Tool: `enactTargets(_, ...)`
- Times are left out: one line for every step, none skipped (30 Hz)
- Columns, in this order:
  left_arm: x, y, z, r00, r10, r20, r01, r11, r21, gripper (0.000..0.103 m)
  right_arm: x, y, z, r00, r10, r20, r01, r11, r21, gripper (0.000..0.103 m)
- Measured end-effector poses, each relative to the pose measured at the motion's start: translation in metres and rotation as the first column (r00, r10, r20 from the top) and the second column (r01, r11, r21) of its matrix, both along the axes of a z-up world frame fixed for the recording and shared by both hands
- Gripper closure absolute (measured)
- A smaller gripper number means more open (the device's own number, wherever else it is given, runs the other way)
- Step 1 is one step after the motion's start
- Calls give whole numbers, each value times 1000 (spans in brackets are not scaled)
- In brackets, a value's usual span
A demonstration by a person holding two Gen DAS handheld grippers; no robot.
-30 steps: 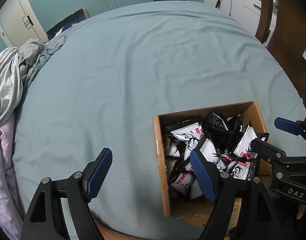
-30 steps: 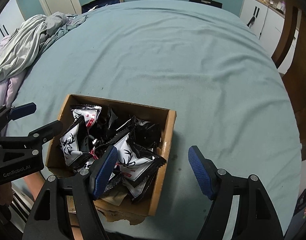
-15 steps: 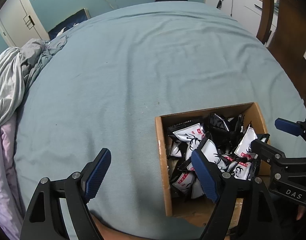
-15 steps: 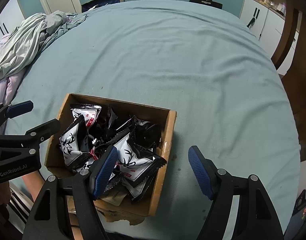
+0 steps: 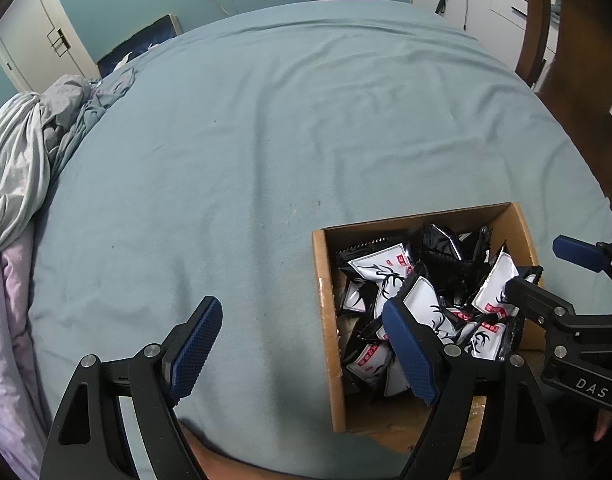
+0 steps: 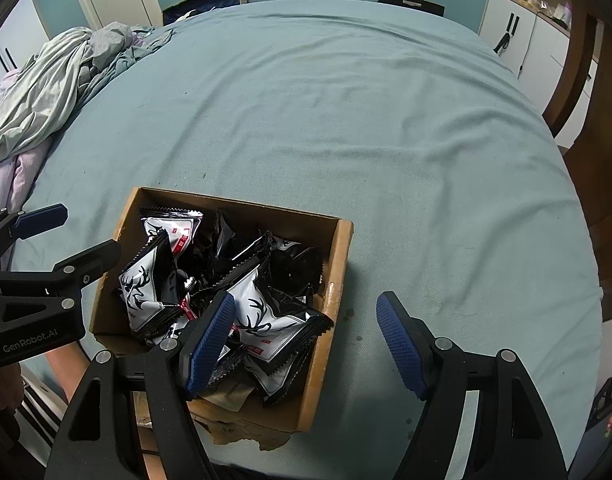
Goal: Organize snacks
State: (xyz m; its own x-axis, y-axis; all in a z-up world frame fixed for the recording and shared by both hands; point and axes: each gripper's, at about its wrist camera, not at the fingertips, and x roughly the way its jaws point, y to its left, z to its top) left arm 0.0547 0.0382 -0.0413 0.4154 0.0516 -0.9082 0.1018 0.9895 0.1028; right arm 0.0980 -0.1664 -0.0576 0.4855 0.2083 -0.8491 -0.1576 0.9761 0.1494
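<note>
Left wrist view: the left hand-held gripper (image 5: pixel 302 350) stands released with nothing between its blue pads, one pad over the bed (image 5: pixel 266 128) and the other over the cardboard box (image 5: pixel 326 320) at about 4 o'clock. The box sits on the teal sheet, heaped with snack packets (image 5: pixel 380 266), black and white foil sachets with a stag print. They look light, crinkly and slippery; a pinch on a flat sealed edge should hold better than one on the puffed middle, which may pop or slide.

Right wrist view: the right hand-held gripper (image 6: pixel 306 344) is likewise released and grasps nothing; its left pad hangs above a white packet (image 6: pixel 262 316) lying topmost by the box's right wall, at about 7 o'clock. That packet's serrated edge is free and seems the easiest hold. The box's near rim is torn and soft, so it would likely buckle if lifted by that edge.
</note>
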Motion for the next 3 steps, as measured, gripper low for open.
enactTargets(0,0,0,1000,0,2,0,1000,1,19,0,0,0,1000,0,-1,0,1000,1,30)
enactTargets(0,0,0,1000,0,3,0,1000,3,19,0,0,0,1000,-1,-1,1,1000,1,30)
enactTargets(0,-1,0,1000,-3,0,3,1000,0,19,0,-1,0,1000,-1,-2,1,1000,2,30)
